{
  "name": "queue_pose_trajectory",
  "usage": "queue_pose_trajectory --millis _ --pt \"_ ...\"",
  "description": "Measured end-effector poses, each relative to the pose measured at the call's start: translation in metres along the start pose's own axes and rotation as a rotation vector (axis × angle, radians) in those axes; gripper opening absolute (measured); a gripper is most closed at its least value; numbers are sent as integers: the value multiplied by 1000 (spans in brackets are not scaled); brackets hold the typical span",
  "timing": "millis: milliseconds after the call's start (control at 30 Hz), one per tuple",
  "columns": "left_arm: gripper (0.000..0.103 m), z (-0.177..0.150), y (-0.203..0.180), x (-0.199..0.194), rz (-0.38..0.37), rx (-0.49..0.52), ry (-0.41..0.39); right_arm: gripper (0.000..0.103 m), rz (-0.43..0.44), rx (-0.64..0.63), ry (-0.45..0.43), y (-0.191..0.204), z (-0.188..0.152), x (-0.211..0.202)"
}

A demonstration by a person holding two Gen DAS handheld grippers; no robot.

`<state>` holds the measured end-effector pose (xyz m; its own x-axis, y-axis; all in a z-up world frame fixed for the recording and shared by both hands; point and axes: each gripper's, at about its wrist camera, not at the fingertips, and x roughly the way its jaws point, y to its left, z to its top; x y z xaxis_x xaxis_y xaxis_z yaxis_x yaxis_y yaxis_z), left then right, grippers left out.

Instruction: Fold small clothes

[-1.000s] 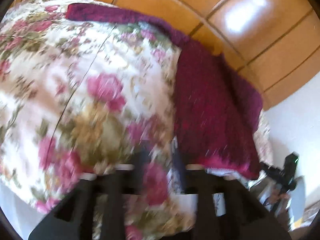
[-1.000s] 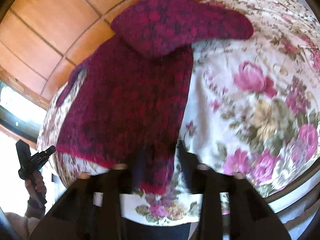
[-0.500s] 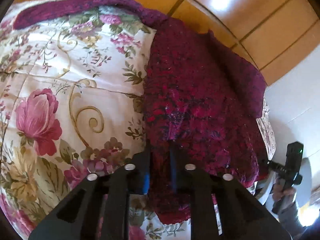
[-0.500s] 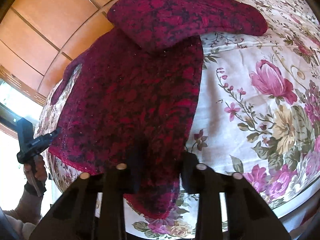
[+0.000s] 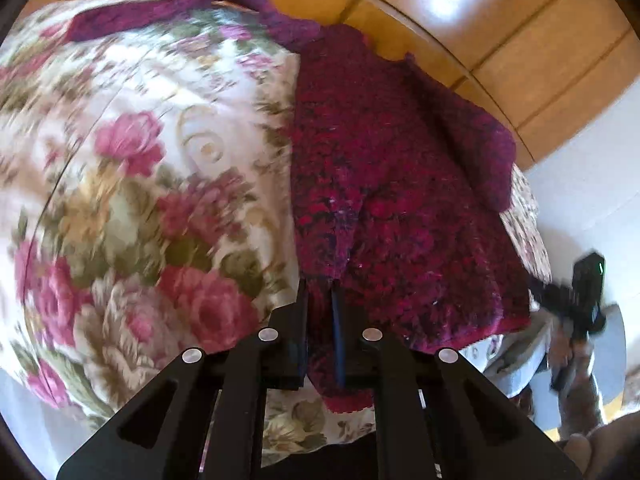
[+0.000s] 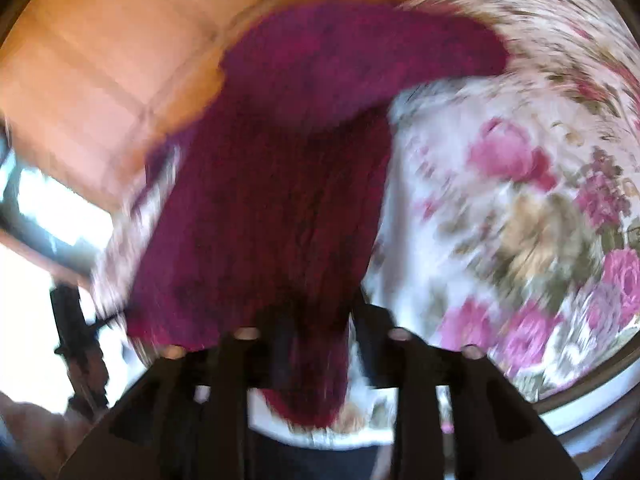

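A dark red knitted sweater (image 5: 400, 184) lies on a floral bedspread (image 5: 152, 184). One sleeve runs along the far edge, and the other is folded across the top (image 6: 360, 52). My left gripper (image 5: 320, 308) is shut on the sweater's near edge, with a fold of knit pinched between its fingers. My right gripper (image 6: 320, 320) is over the hem on the sweater's other side. Its jaws are opening, the knit lies loosely between them, and this view is blurred. Each wrist view shows the other gripper (image 5: 584, 292) (image 6: 72, 320) at its edge.
A wooden panelled wall (image 5: 520, 40) runs behind the bed. A bright window (image 6: 40, 216) is at the left of the right wrist view, and a white wall (image 5: 592, 192) at the right of the left one. The bedspread's front edge drops off just below both grippers.
The left gripper moved from the floral cloth onto the sweater's edge and shut on it. The right wrist view has shifted and blurred, with the sweater's hem still between the fingers.
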<state>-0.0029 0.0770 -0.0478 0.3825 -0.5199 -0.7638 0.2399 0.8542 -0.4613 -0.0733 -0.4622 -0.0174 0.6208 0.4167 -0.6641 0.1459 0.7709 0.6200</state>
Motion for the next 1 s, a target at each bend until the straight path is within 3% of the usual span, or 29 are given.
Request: queue_pose_trajectory --millis 167,233,300,333,367,400,433,467,500,600,700,800,833,867,900,933,967,1000 --pt "12 19 -14 -4 31 68 -31 80 158 268 -164 -53 60 7" --pt "12 24 -15 -3 45 77 -24 80 237 362 -186 -72 80 24" --pt "12 23 -14 -2 55 81 -11 80 248 449 -238 -91 97 36" --pt "12 21 -14 -3 68 84 -7 79 259 479 -257 -97 102 40" --pt "12 17 -12 -3 81 81 5 71 272 504 -269 -104 111 44" --pt "12 17 -9 -2 89 71 16 55 266 503 -265 -105 118 47" --pt "12 14 -6 -3 95 59 22 46 257 491 -261 -104 124 47" --pt "12 11 -2 -3 96 39 29 25 238 467 -265 -103 132 44" --pt "12 10 1 -4 94 26 33 16 200 425 -286 -97 143 37" --pt "34 7 7 -10 108 -12 29 13 44 315 -400 -84 171 -2" --pt "34 9 17 -14 110 -54 27 13 -171 237 -512 -88 207 -45" --pt "34 16 24 -13 100 -88 25 13 -355 200 -566 -101 244 -63" --pt "34 18 23 -12 95 -85 22 15 -374 208 -569 -106 253 -63" --pt "34 21 20 -10 93 -74 20 26 -383 225 -569 -114 257 -65" --pt "39 23 18 -9 95 -60 18 63 -377 256 -563 -123 261 -63" --pt "45 25 15 -8 94 -49 16 80 -380 284 -567 -128 259 -61" --pt "56 28 13 -6 86 -41 11 88 -404 297 -563 -128 253 -57" --pt "57 29 13 -5 81 -41 6 88 -400 293 -546 -125 250 -51"
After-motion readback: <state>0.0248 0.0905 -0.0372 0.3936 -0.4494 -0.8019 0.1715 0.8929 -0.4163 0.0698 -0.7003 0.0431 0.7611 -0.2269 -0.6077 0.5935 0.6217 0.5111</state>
